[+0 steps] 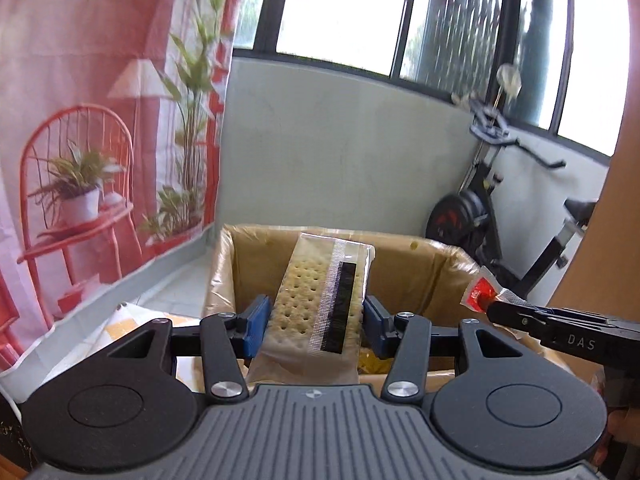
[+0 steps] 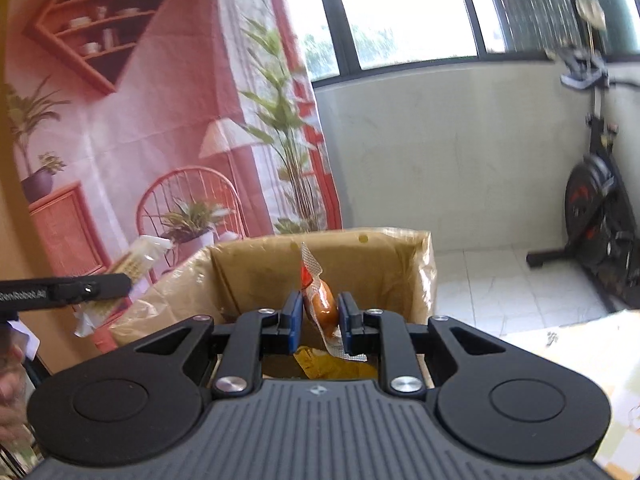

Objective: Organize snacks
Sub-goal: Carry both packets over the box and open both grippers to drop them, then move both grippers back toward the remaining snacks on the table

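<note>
Legible markings are confined to the tools. In the left wrist view, the black body of the right hand-held gripper (image 1: 486,303) carries the pale letters "DAS" on its side. In the right wrist view, the black body of the left hand-held gripper (image 2: 130,278) bears white lettering cut off by the frame edge; the visible part reads roughly "enRobot.AI". The cracker packet (image 1: 320,300) has a black strip on its wrapper, with no readable print. The sausage packet (image 2: 320,306) shows no decipherable text.
</note>
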The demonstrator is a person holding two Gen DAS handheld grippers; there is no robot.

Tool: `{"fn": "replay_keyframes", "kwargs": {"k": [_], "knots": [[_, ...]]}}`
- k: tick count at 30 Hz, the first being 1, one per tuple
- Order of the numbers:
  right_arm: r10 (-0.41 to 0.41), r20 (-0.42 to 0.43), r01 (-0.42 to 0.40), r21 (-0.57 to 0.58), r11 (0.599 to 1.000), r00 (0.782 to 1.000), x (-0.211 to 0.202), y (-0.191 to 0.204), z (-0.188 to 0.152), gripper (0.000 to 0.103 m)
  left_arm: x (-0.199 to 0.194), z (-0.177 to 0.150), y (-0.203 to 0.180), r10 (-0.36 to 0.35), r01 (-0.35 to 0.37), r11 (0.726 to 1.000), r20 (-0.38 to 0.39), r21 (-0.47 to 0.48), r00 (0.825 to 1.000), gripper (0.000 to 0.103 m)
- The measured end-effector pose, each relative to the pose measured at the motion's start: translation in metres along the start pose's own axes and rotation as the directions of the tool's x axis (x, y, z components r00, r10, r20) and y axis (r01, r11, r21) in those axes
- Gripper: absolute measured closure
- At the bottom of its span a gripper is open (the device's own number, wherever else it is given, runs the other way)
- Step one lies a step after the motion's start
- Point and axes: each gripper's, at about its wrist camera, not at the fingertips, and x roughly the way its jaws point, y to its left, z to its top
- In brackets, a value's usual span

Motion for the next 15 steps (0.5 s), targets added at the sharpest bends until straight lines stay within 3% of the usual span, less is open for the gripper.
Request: {"fn": "replay_keyframes", "kwargs": {"k": [6,8,10,15], "knots": [[-0.013,-0.066,0.012,-0.016,1.000,0.998,0.028,-0.004,-0.009,0.081,0.022,-0.003,0.001,0.004,-0.002,0.999,-0.047,0.046,0.999,0.050],[-0.018,-0.066,0.015,-0.043,0.999,0.998,0.029,0.000,-0.012,0.079,0.024,-0.003,0.000,-0.001,0.004,0.998,-0.052,0.062,0.999,0.043],[-0.021,-0.070,0.018,-0.048,0.999,0.997,0.029,0.002,-0.013,0.073,0.021,-0.002,-0.001,0.011,-0.008,0.997,-0.046,0.072,0.999,0.040],[-0.009,-0.047,0.008,-0.035,0.999,0.999,0.013,0.003,-0.016,0.072,-0.004,-0.002,0.001,0.008,-0.006,0.997,-0.028,0.071,1.000,0.040]]}}
